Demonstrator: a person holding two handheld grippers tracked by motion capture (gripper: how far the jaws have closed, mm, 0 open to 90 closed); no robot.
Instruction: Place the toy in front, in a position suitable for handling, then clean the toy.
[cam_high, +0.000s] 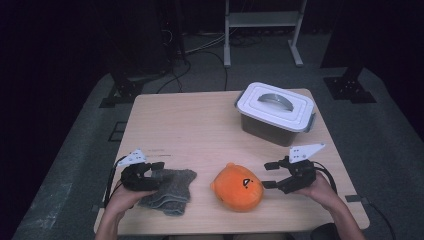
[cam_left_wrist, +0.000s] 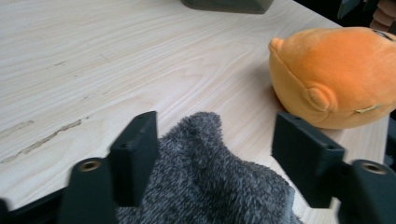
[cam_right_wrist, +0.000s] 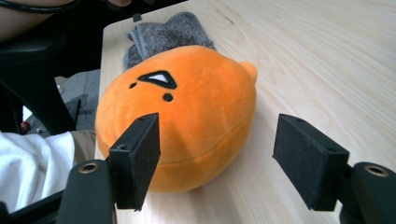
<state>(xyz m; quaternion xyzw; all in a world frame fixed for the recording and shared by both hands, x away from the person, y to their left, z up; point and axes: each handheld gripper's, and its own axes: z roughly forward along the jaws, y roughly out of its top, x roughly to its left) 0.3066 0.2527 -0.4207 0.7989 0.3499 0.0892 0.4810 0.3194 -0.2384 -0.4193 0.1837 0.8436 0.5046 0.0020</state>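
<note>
A fuzzy grey cloth (cam_high: 172, 192) lies crumpled at the table's near left. My left gripper (cam_high: 155, 175) stands open at the cloth's left edge. In the left gripper view the cloth (cam_left_wrist: 210, 177) bulges up between the two jaws of the left gripper (cam_left_wrist: 215, 154); the right pad stands clear of it. An orange plush toy (cam_high: 237, 189) with a small black face rests to the right of the cloth. My right gripper (cam_high: 266, 175) is open just right of the toy, pointing at it. In the right gripper view the toy (cam_right_wrist: 187, 107) lies just ahead of the right gripper (cam_right_wrist: 217, 154), with nothing between the pads.
A grey lidded box (cam_high: 275, 112) with a white lid and handle stands at the far right of the wooden table (cam_high: 190, 120). Bare wood stretches across the middle and far left. Dark stands and cables surround the table on the floor.
</note>
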